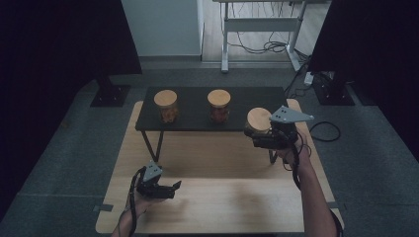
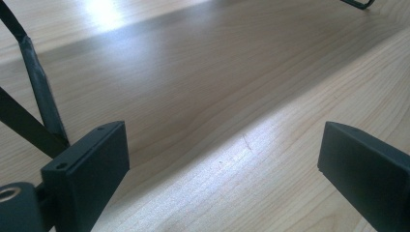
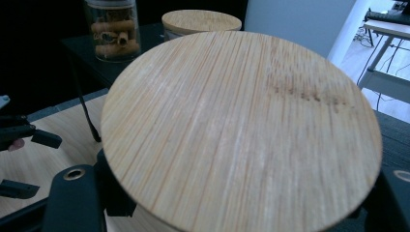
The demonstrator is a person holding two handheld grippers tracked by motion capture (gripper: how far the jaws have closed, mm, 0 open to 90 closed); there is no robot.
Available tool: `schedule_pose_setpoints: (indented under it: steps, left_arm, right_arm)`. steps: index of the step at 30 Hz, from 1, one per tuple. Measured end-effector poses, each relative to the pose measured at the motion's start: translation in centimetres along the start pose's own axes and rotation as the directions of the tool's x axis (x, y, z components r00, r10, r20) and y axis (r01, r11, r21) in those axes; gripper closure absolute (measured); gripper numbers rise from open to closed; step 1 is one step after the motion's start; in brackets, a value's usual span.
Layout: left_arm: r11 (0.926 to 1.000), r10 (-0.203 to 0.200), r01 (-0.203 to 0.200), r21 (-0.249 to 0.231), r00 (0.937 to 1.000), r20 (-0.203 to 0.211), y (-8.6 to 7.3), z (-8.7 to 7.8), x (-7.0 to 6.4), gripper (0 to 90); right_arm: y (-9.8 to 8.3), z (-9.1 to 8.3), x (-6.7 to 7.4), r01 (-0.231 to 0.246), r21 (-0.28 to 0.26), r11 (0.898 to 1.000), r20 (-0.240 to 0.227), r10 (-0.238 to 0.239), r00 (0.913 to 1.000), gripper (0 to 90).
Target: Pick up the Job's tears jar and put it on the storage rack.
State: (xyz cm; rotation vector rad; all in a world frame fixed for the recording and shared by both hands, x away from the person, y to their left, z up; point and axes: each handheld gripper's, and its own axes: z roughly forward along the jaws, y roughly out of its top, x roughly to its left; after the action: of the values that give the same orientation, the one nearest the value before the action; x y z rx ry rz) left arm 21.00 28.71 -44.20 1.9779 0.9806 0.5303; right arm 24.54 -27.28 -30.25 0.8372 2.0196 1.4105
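Note:
My right gripper [image 1: 256, 133] is shut on a glass jar with a round bamboo lid [image 1: 259, 120], holding it at the right end of a low black shelf [image 1: 192, 121]. In the right gripper view the lid [image 3: 241, 125] looms close, with my black fingers [image 3: 77, 193] rising below it on either side. Two similar jars stand on the shelf, one at the left [image 1: 166, 105] and one in the middle [image 1: 218, 104]. My left gripper [image 1: 175, 188] hovers low over the front left of the wooden table [image 1: 222, 207], open with nothing between its jaws [image 2: 222, 159].
The shelf stands on thin black legs [image 2: 41, 96] at the back of the table. In the right gripper view the far jar [image 3: 113, 31] holds brown rolled pieces, and a second lid [image 3: 201, 21] is beside it. Dark stands and a desk frame [image 1: 225, 44] lie beyond.

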Motion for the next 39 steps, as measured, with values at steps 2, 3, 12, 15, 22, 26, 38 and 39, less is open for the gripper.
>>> schedule_pose_setpoints:
  steps: [2,3,12,15,22,26,38,39]
  left_arm:
    - [1.0000,0.000,0.000,0.000,1.0000,0.000,0.0,0.0,0.0,3.9]
    - [1.0000,0.001,-0.001,0.001,1.0000,-0.001,0.0,0.0,0.0,3.9]
    - [1.0000,0.003,-0.003,-0.004,1.0000,0.000,0.0,0.0,0.0,3.9]
    - [1.0000,0.000,0.000,-0.005,1.0000,-0.002,0.0,-0.1,0.0,3.9]
    - [1.0000,0.000,0.000,-0.005,1.0000,-0.004,0.0,-0.2,0.0,3.9]
    - [1.0000,0.002,-0.002,-0.005,1.0000,-0.005,0.0,-0.2,0.0,3.9]
    - [1.0000,-0.004,0.004,-0.008,0.9999,-0.014,0.0,-0.4,0.3,3.9]
    - [1.0000,-0.004,0.004,-0.008,0.9999,-0.014,0.0,-0.4,0.3,3.9]
  right_arm:
    - [0.2,0.1,-0.1,0.000,0.001,1.000,0.004,0.000,1.0000,24.6]
    - [0.2,0.1,-0.1,-0.001,0.000,1.000,0.004,0.001,1.0000,24.6]
    - [0.8,0.4,-0.6,-0.009,0.009,1.000,0.023,0.009,0.9997,24.6]
    - [0.9,0.6,-0.7,-0.013,0.013,1.000,0.027,0.012,0.9996,24.6]
    - [1.3,0.9,-1.0,-0.015,0.017,1.000,0.040,0.015,0.9991,24.5]
    - [1.2,1.0,-1.2,-0.027,0.016,1.000,0.045,0.026,0.9987,24.6]
    - [1.5,1.8,-1.9,-0.042,0.018,0.999,0.057,0.041,0.9975,24.6]
    - [1.6,2.0,-1.9,-0.044,0.020,0.999,0.058,0.042,0.9974,24.6]
